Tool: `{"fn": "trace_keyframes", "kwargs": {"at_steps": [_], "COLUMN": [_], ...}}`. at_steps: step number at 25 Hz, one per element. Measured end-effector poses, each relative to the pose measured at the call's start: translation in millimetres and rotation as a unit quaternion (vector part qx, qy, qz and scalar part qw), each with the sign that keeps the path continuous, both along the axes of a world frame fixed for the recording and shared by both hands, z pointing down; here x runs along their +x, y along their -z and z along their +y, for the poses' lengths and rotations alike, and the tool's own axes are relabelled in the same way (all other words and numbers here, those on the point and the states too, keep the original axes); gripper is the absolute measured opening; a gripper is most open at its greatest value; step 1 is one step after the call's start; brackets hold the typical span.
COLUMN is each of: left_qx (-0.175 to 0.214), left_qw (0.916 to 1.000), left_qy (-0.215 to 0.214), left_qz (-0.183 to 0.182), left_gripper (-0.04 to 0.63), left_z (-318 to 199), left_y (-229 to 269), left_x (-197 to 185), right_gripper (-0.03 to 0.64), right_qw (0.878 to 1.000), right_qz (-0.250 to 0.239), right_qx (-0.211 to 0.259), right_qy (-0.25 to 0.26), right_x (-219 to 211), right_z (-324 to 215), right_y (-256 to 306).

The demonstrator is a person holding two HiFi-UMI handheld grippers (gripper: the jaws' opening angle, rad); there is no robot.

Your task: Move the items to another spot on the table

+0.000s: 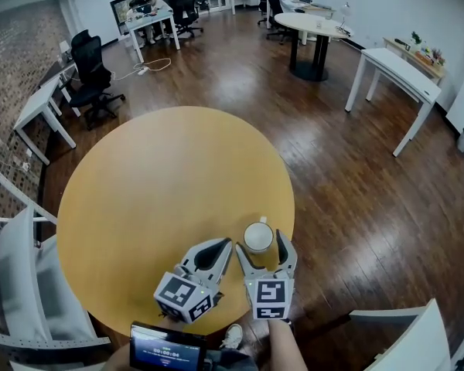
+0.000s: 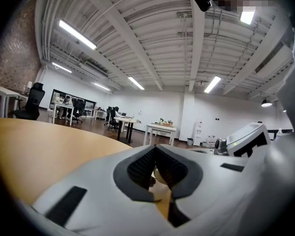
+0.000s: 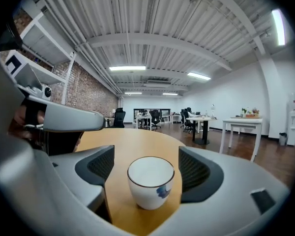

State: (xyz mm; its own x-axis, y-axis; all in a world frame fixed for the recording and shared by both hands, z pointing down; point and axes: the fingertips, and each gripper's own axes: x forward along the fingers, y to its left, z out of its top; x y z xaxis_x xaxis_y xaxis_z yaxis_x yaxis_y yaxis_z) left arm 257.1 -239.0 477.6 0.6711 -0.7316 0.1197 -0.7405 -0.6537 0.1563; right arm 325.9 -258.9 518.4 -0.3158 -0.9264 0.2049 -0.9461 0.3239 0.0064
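Cup (image 1: pixel 258 236) stands upright close to the near edge of the surface (image 1: pixel 155 176), between the spread pads of my right tongs (image 3: pixel 146 163). Neither pad touches it yet, so I want to hold level, centre on the bowl and close evenly on both sides so it doesn't tip or skid. My left tongs (image 1: pixel 226 243) are clenched on nothing just beside it and had best keep clear; the handle points away, hidden in the right gripper view, and the pale bit behind the left pads I can't identify.
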Motion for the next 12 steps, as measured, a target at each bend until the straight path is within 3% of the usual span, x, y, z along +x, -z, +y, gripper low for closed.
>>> {"fn": "trace_keyframes", "kwargs": {"at_steps": [12], "left_qx": [-0.03], "left_qw": [0.9993], "left_qy": [0.01], "left_qz": [-0.021], "left_gripper": [0.006], "left_z": [-15.1], "left_y": [-33.9], "left_x": [-1.7], "right_gripper": [0.434], "right_qw": [0.999], "right_qz": [-0.025], "right_qx": [-0.045], "right_qy": [0.002], "right_x": [-6.3], "right_z": [-35.8], "right_y": [-67.9]}}
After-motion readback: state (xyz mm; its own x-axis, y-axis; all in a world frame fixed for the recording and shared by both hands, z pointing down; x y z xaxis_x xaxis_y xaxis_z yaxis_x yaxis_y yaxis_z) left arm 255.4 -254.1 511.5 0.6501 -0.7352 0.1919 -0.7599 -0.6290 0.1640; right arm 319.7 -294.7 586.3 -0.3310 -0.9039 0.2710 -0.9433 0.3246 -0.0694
